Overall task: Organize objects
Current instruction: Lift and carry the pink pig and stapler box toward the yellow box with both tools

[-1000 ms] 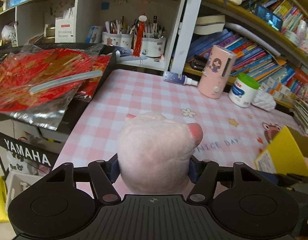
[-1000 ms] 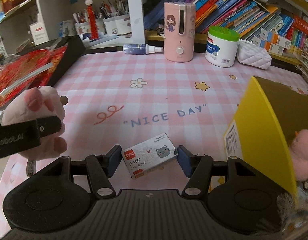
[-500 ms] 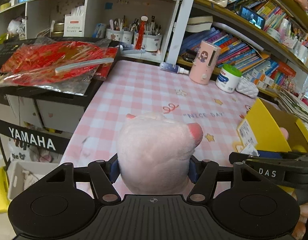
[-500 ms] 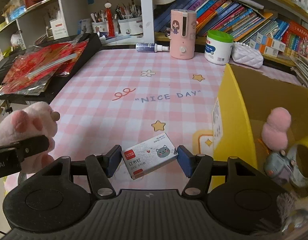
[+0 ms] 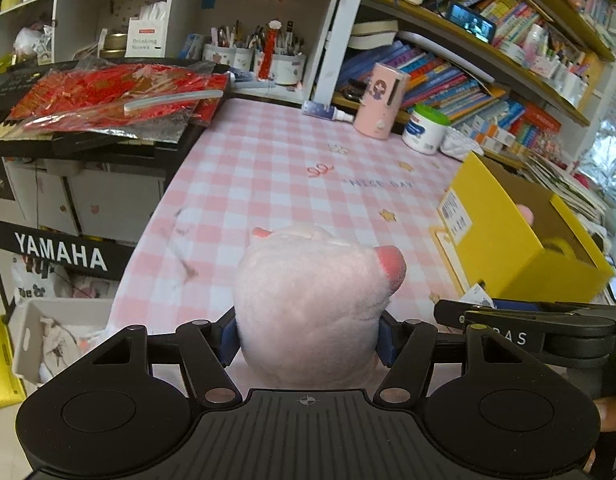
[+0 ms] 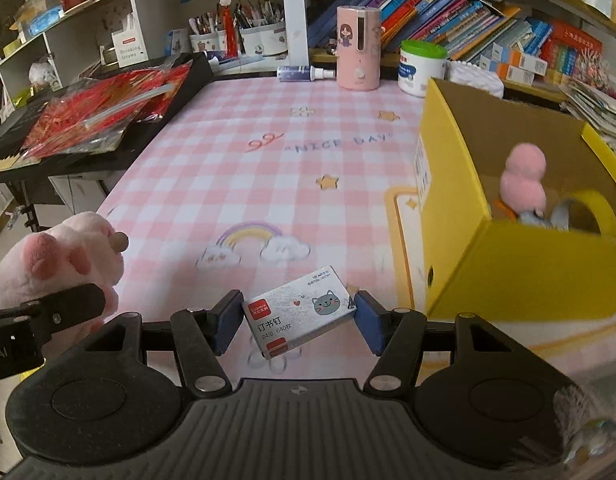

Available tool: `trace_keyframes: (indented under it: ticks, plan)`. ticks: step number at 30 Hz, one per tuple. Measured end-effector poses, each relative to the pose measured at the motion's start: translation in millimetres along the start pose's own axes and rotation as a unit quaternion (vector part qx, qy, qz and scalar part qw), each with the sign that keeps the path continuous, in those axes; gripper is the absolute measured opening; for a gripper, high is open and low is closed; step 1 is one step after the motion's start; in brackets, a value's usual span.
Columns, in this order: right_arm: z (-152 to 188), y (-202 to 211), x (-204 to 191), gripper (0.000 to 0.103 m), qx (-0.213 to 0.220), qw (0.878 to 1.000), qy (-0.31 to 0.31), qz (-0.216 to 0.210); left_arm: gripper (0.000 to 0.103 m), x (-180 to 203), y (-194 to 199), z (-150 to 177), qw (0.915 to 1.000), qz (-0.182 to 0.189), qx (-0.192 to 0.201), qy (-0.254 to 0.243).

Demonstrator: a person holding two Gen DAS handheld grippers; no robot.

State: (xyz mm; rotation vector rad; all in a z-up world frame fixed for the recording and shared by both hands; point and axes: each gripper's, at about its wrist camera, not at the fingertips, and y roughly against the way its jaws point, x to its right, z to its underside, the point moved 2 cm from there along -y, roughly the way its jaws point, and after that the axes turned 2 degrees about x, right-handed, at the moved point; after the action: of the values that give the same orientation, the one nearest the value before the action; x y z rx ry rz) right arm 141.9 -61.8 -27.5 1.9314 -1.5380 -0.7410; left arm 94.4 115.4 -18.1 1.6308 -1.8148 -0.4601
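Pink-and-white checked tablecloth over the desk, printed with "NICE DAY", stars and a rainbow. Crammed shelves behind: rows of books, pen cups, a pink cylinder gadget with a cartoon girl, a white tub with a green lid, a small spray bottle lying on its side. Off the desk's left edge, a black keyboard marked YAMAHA buried under shiny red packets.

Left gripper clamped on a pink plush toy, blue pads pressed into both sides of the fluffy body, held up in the air over the near edge of the cloth. Same toy visible from the right wrist view at far left, pink ear and cheek patches showing, black finger across it.

Right gripper squeezed on a small staple box with a grey cat face and a red logo, tilted between the pads, lifted clear above the cloth near the rainbow print.

Yellow cardboard box sitting open at the right side of the desk, just beside the staple box. Inside: a pink fuzzy toy, a roll of yellow tape, and something grey-blue, too hidden to name.
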Motion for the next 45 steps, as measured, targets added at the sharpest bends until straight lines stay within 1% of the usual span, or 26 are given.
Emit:
trace_keyframes:
  ticks: [7,12,19,25,32,40,45]
  plan:
    - [30.2,26.6,0.8,0.059,-0.003,1.0,-0.019,0.008,0.063,2.2,24.1,23.0,0.9999,0.011,-0.005,-0.007]
    - [50.9,44.1,5.2,0.059,-0.003,0.999,-0.035,0.017,0.063,10.1,34.9,36.0,0.9994,0.026,-0.01,-0.022]
    - [69.9,63.3,21.2,0.059,-0.004,0.997,-0.068,0.041,0.063,29.2,38.9,42.0,0.9973,0.053,-0.017,-0.048]
    - [81.3,76.7,38.5,0.059,-0.004,0.994,-0.085,0.066,0.063,52.1,32.7,46.8,0.9939,0.082,-0.028,-0.068]
    - [94.6,89.3,67.5,0.059,-0.005,0.988,-0.12,0.098,0.063,81.7,25.6,50.2,0.9877,0.116,-0.039,-0.097]
    - [102.1,99.2,100.0,0.059,-0.003,0.982,-0.146,0.122,0.063,119.7,12.9,51.7,0.9803,0.143,-0.05,-0.127]
    - [100.8,101.4,125.0,0.059,-0.004,0.978,-0.161,0.133,0.063,143.1,7.0,50.1,0.9766,0.153,-0.051,-0.142]
